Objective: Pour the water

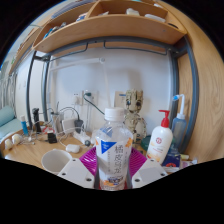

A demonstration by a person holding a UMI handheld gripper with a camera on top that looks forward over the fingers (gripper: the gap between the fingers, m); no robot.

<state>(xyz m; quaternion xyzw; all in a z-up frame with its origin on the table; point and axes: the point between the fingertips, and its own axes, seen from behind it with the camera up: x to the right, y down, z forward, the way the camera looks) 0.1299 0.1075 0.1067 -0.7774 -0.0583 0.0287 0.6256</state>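
A gripper (112, 170) clamps an upright water bottle (113, 150). Left of the bottle sits a white cup (56, 159). Likely next: carry over and tilt.

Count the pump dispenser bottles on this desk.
1. The white pump bottle stands beyond the tool, beside the water bottle its fingers clamp. Desk clutter on the bottle's other side may hide more.
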